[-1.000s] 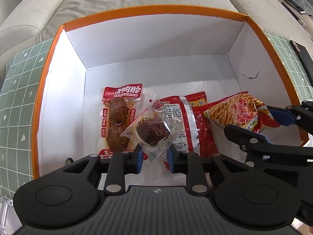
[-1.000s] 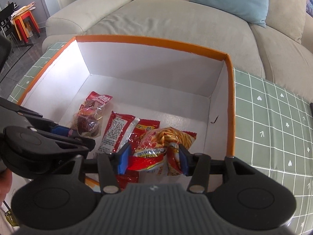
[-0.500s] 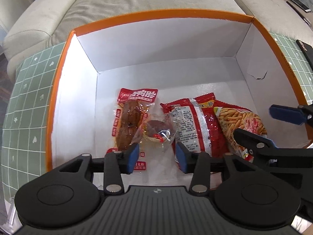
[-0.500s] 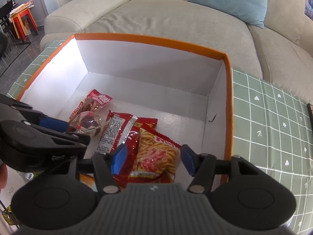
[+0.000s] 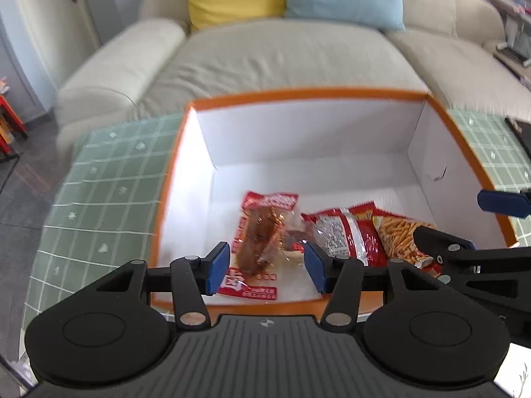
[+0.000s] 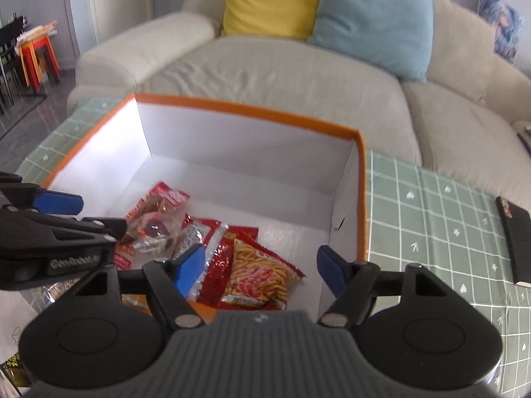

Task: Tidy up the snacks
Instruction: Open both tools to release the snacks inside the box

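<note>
Four snack packs lie flat on the floor of the white cardboard box with the orange rim (image 5: 308,94), all bunched toward its near wall. Far half of the box floor is bare.

- Red-and-clear vacuum pack with a brown meat piece (image 5: 262,232): closest to the box's left wall, near edge almost at the near wall.
- Small clear pouch with a dark red-brown item (image 6: 156,230): lies on top of the meat pack's right side, overlapping it.
- Red foil packet with a clear printed back panel (image 5: 338,235): just right of the pouch, touching it.
- Red bag printed with orange snack sticks (image 6: 259,272): rightmost, overlapping the red foil packet's right edge, clear of the box's right wall.

Left gripper (image 5: 265,270): above the near wall of the box, jaws opening, blue pads apart, nothing pinched. Meat pack and pouch show in the gap but lie below on the box floor.

Right gripper (image 6: 260,267): above the near right part of the box, jaws opening, wide, nothing pinched. Stick-snack bag lies on the floor under the gap.

Box sits on a green grid-pattern tablecloth (image 6: 431,205). Flat black rectangular object (image 6: 517,242) lies at the cloth's right edge, well apart from the box. Beige fabric sofa (image 6: 282,66) beyond the cloth's far edge.
</note>
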Tool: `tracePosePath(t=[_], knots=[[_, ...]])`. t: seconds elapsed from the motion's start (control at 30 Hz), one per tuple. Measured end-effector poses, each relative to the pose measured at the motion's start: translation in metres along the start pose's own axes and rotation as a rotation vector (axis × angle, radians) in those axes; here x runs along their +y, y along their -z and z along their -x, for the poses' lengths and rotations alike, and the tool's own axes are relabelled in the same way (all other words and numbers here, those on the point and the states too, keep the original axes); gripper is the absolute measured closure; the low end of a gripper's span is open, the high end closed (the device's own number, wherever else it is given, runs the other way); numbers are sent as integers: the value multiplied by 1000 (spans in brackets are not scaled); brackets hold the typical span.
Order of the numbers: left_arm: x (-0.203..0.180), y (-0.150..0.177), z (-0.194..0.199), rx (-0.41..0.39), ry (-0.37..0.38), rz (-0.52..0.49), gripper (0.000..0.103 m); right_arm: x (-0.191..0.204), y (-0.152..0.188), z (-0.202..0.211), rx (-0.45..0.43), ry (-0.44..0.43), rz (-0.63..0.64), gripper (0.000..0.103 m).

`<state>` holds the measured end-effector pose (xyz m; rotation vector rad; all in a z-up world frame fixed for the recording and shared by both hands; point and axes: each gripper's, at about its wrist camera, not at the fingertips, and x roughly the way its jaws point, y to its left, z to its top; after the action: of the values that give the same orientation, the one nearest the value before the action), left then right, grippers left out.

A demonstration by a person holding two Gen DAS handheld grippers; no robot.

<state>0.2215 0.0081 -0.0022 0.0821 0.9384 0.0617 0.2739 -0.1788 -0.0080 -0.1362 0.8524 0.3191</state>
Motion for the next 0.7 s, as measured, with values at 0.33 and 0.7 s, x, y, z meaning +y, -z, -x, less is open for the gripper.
tracePosePath(t=[0.33, 0.7], knots=[[7, 49, 52, -161, 54, 40, 42, 20, 51, 52, -198, 15, -56, 31], [12, 126, 39, 16, 128, -13, 42, 36, 129, 61, -138, 36, -142, 31]])
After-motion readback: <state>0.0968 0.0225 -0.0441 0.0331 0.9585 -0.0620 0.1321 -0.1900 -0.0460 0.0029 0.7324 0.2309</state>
